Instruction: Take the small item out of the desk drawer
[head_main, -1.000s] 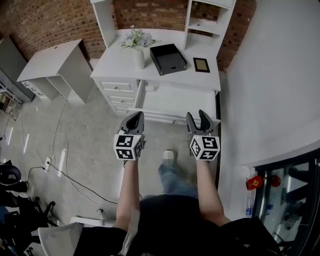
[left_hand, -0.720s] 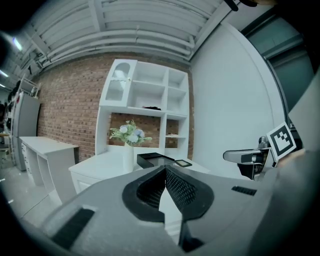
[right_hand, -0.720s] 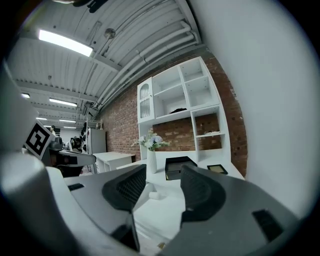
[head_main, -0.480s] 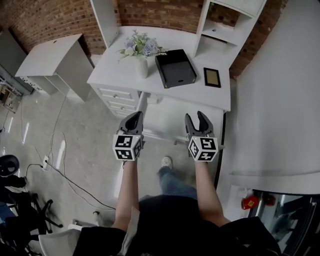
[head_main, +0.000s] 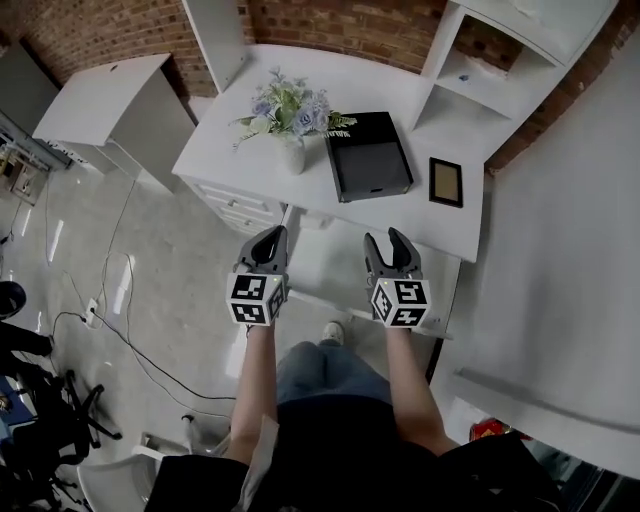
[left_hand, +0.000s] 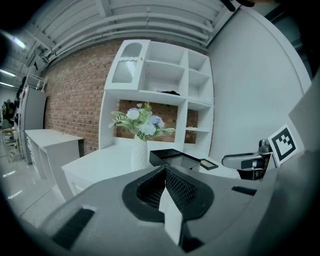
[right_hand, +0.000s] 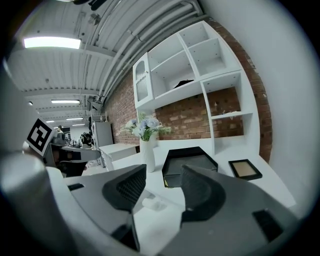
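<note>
Head view: person stands at a white bench (head_main: 340, 85), one claw in each hand, both held out over the open drawer (head_main: 328, 268) that sticks out from under the bench's front edge. Left claw (head_main: 268, 240) has its jaws together, nothing between them; right claw (head_main: 385, 240) has its jaws apart w/ nothing gripped. On the bench: vase w/ flowers (head_main: 291, 150) at abt 12 o'clock from the left claw; black tray (head_main: 370, 155) at 12 o'clock from the right claw; small picture frame (head_main: 446, 182) at 3 o'clock of the tray, lying flat. Right gripper view: the small item (right_hand: 151, 202) is a pale lumpy thing on the white drawer floor, at abt 7 o'clock from the tray, lined up w/ the gap between the jaws but further off, not touching either pad; can't tell what it is exactly.
</note>
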